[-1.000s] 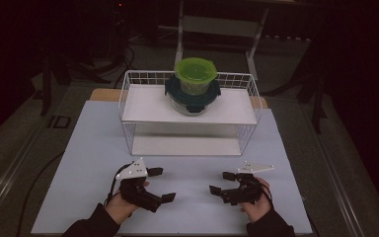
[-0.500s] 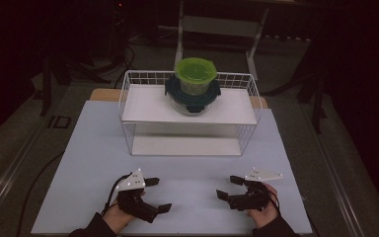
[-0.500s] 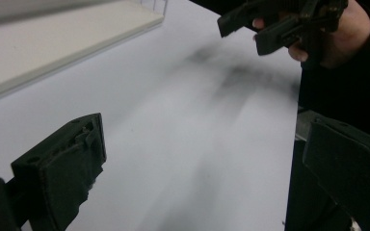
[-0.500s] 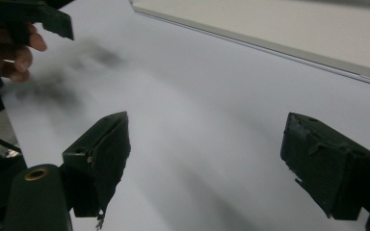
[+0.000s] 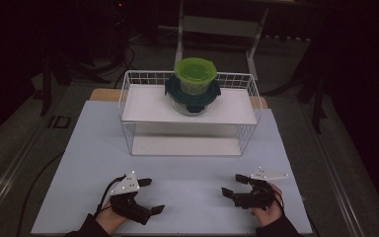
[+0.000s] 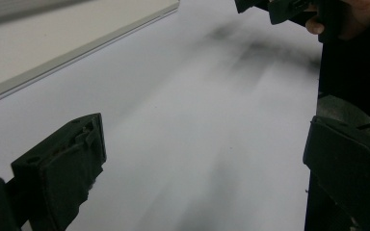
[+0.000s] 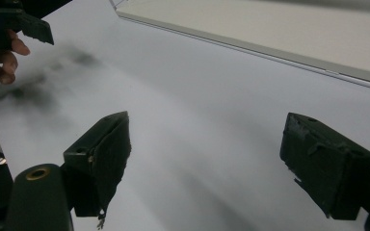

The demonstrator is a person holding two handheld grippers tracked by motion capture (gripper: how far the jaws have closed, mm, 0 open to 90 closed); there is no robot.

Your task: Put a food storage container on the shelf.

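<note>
**Both claws released, low over the counter**

We see the left claw (image 5: 148, 196) in the lower left of the high view, its two black jaws spread wide apart with nothing between them. In the left gripper view those jaws stand at the lower left and lower right of the frame, bare counter (image 6: 197, 120) showing between them. The right claw (image 5: 233, 185) sits in the lower right of the high view, likewise released and gripping nothing; in the right gripper view its jaws rise from the bottom corners, well apart. Each claw is held by a hand (image 5: 269, 212) coming in from the bottom edge, and each carries a grey three-cornered plate (image 5: 269, 174) on top.

The two claws point roughly toward each other across the pale counter (image 5: 94, 143). The other claw's tip shows in the upper corner of each gripper view.

Farther up, in the centre of the high view, we see a white wire rack (image 5: 128, 98) with a flat shelf. On that shelf stands a dark teal-lidded container (image 5: 176, 96), and stacked on it a smaller container with a bright green lid (image 5: 195, 71). Both sit well apart from the claws.
</note>
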